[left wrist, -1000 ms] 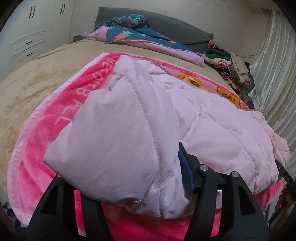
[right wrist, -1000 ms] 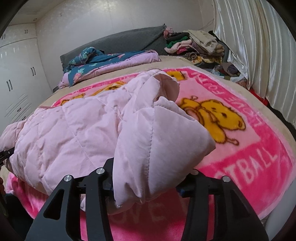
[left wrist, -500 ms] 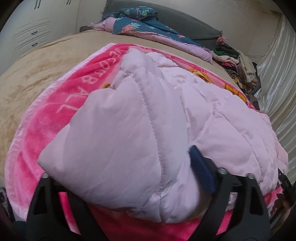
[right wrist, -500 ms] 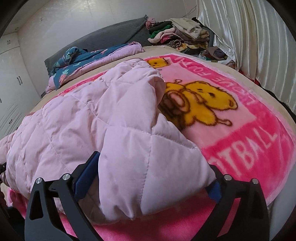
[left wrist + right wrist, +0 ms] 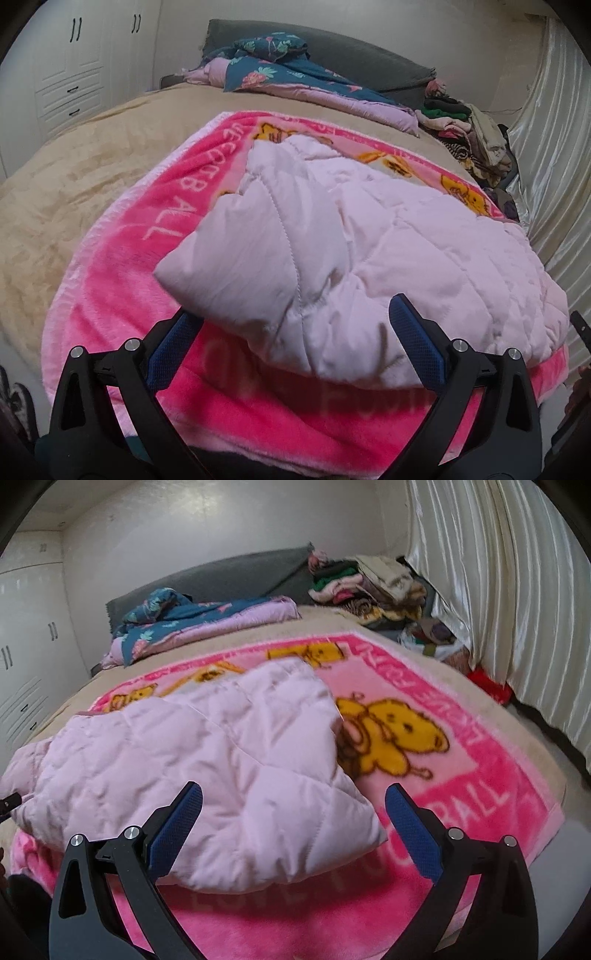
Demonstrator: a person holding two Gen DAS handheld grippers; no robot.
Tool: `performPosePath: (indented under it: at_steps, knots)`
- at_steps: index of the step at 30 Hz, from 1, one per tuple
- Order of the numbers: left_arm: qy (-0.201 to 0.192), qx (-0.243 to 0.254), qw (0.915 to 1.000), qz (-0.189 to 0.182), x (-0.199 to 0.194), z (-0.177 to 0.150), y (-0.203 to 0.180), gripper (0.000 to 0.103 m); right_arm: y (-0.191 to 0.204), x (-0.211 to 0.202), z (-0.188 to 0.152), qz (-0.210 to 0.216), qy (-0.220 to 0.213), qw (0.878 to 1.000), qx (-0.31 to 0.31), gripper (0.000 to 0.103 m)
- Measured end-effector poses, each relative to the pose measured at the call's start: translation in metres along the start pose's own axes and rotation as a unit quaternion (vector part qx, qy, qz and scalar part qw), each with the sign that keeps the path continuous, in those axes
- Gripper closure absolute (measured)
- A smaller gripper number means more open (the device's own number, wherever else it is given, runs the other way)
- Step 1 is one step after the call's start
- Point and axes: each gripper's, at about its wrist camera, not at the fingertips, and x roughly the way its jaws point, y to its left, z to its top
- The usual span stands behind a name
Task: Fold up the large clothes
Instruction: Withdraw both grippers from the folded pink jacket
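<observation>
Blue-padded fingers (image 5: 417, 347) of the left gripper (image 5: 295, 339) spread wide, holding nothing; left pad tucked just under the near corner of the pale pink quilted jacket (image 5: 369, 251), right pad laid against its near edge. Same on the right gripper (image 5: 295, 823): fingers (image 5: 413, 834) wide apart, nothing clamped, the jacket's (image 5: 207, 760) near hem lying between them, its corner short of the right pad.

Jacket lying folded on the bright pink cartoon blanket (image 5: 122, 280), spread over the beige bedcover (image 5: 74, 177). From the left wrist view, bulk filling centre out to 3 o'clock, a folded flap pointing toward 9 o'clock. From the right wrist view, bulk running from centre to 9 o'clock, yellow bear print (image 5: 399, 734) exposed at 2 o'clock.

Floral quilt (image 5: 280, 70) bunched at 12 o'clock against the grey headboard (image 5: 354, 55). Heap of clothes (image 5: 369, 587) at 1 o'clock beside the white curtain (image 5: 517, 590). White wardrobe (image 5: 77, 74) at 10 o'clock.
</observation>
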Motion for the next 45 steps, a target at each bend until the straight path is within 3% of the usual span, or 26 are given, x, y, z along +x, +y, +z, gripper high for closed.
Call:
performPosePath:
  at_steps: [10, 21, 37, 45]
  knots:
    - [-0.062, 0.032, 0.9975, -0.015, -0.049, 0.006, -0.019, 0.009, 0.028, -0.038, 0.01, 0.028, -0.034, 0.998, -0.033, 0.004]
    - [-0.079, 0.055, 0.9945, -0.042, -0.069, -0.009, -0.047, 0.009, 0.055, -0.07, 0.003, 0.055, -0.055, 0.995, -0.062, 0.004]
    - [-0.067, 0.082, 0.9933, -0.047, -0.064, -0.04, -0.076, 0.009, 0.089, -0.074, -0.022, 0.068, -0.057, 0.992, -0.086, 0.004]
    - [-0.047, 0.092, 0.9934, -0.05, -0.049, -0.05, -0.083, 0.009, 0.107, -0.056, -0.04, 0.089, -0.019, 0.991, -0.099, 0.004]
